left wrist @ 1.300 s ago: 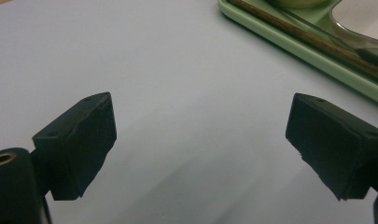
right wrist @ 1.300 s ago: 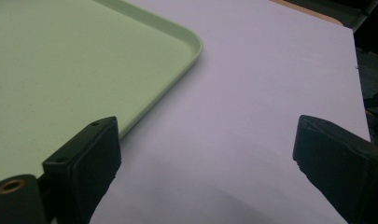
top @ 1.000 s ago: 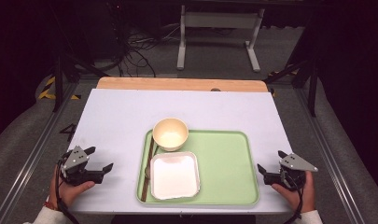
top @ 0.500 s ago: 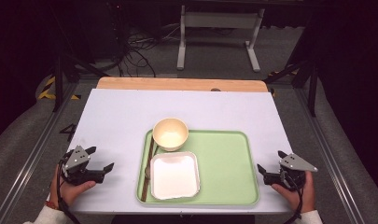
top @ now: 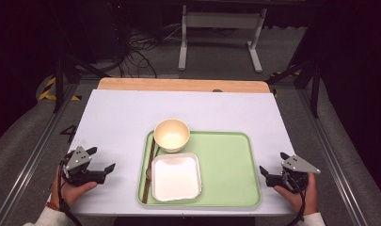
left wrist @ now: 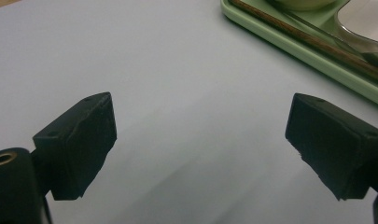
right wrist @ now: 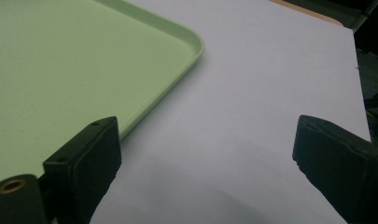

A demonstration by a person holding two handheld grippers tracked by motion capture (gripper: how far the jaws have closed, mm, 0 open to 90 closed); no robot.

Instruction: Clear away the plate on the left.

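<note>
Green tray taken as landmark, lying on white desk toward the near edge. On tray: cream bowl at far-left corner; white square plate just nearer than the bowl, touching or almost touching it; brown chopsticks along the left rim, beside the plate. Right half of tray bare.

Left tongs resting on the desk left of the tray, well apart from it, wide open, nothing held, aimed toward the tray. Right tongs just off the tray's right rim, likewise wide open and empty. Judged a ready stance: both held low at either side of the tray, no reach begun, tableware untouched.

Left gripper view: spread tongs over bare desk, tray rim at upper right, with chopsticks and a metal spoon alongside them, the spoon barely discernible from the high view. Right gripper view: tongs framing bare desk, with the rounded far-right tray corner ahead, confirming the empty tray floor on that side.
</note>
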